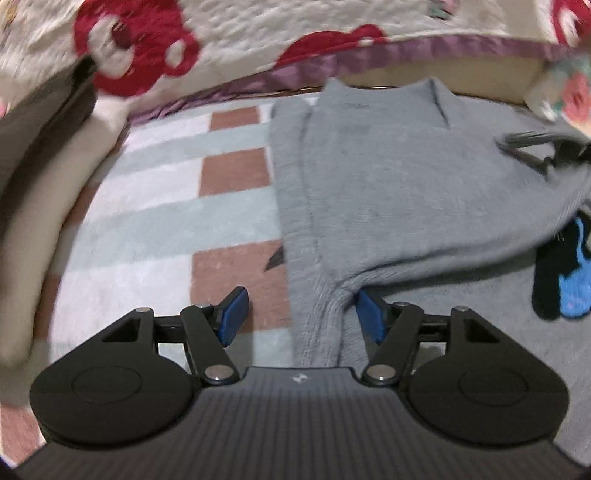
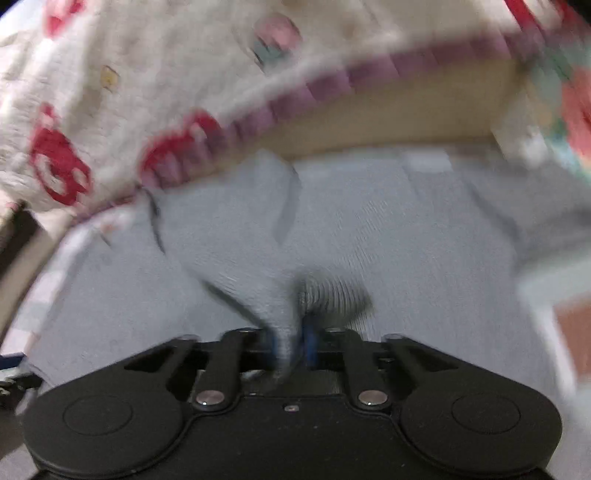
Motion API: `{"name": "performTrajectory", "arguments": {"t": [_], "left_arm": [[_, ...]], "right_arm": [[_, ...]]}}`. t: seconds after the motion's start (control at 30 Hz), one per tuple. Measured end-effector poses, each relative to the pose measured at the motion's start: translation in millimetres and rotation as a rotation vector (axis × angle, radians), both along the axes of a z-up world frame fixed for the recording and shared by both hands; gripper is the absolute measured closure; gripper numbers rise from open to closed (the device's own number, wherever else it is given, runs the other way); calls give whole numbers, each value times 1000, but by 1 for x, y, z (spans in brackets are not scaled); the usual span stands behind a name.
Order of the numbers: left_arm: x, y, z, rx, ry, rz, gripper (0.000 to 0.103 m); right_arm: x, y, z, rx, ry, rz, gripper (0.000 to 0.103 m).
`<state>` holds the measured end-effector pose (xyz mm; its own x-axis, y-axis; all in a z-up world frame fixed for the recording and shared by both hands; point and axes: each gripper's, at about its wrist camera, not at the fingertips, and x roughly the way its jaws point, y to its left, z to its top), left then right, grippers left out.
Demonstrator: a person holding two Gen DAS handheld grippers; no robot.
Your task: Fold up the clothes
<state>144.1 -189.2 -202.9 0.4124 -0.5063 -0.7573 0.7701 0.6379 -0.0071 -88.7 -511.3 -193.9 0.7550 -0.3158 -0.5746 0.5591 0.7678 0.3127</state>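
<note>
A soft fold of the grey sweater (image 2: 284,325) is pinched by the right gripper (image 2: 290,349). The left gripper (image 1: 301,317) is held wide, unclamped, over the limp hem, judged best taken at its edge.

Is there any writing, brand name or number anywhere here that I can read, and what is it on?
No readable words or numbers in either view.
A small white emblem, a mark and no letters, on the body of the left tool.
The blanket has red bear shapes only, no text.
The grey sweater shows no label.
The right wrist view is too blurred to read anything.
</note>
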Motion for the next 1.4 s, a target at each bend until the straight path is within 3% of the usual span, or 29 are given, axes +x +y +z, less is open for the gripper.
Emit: {"name": "performTrajectory", "arguments": {"t": [0.07, 0.1, 0.2, 0.23, 0.33, 0.5, 0.57, 0.63, 0.83, 0.9, 0.93, 0.97, 1.0, 1.03, 1.1, 1.23, 1.4], "left_arm": [[3, 4, 0, -2, 8, 23, 38], [5, 5, 0, -3, 12, 34, 38], [5, 6, 0, 10, 16, 48, 38], [5, 6, 1, 13, 25, 46, 38], [4, 9, 10, -6, 85, 15, 40], [8, 14, 44, -212, 175, -5, 36], [19, -6, 54, -227, 135, -20, 31], [38, -38, 55, -183, 70, -26, 25], [96, -142, 38, 7, -109, -60, 25], [109, -167, 28, 57, -116, -69, 25], [113, -174, 22, 78, -107, -69, 26], [117, -179, 17, 95, -95, -68, 27], [120, -184, 11, 112, -82, -67, 39], [122, -187, 7, 128, -81, -70, 65], [115, -187, 1, 159, -124, -105, 82], [108, -180, 6, 187, -238, -121, 89], [133, -155, 28, 101, -190, -34, 89]], "right_arm": [[-18, -8, 16, 29, -96, -55, 92], [-27, -13, 16, 53, -101, -84, 91], [-41, -24, -8, 69, 21, -135, 86], [-45, -28, -18, 82, 66, -159, 77], [-66, -42, -38, 211, 49, -210, 73], [-73, -48, -41, 216, 12, -159, 73], [-70, -51, -42, 206, 13, -139, 73], [-68, -54, -42, 196, 14, -119, 73], [-65, -63, -45, 151, 24, -53, 69], [-63, -66, -45, 141, 21, -26, 70], [-62, -66, -44, 124, 26, -5, 77], [-60, -64, -42, 85, 40, 27, 83], [-58, -61, -39, 39, 52, 57, 86], [-57, -57, -35, -3, 58, 82, 88], [-56, -52, -27, -76, 63, 121, 89], [-49, -47, -5, -187, 53, 178, 91], [-26, -46, 32, -332, -1, 248, 91]]}}
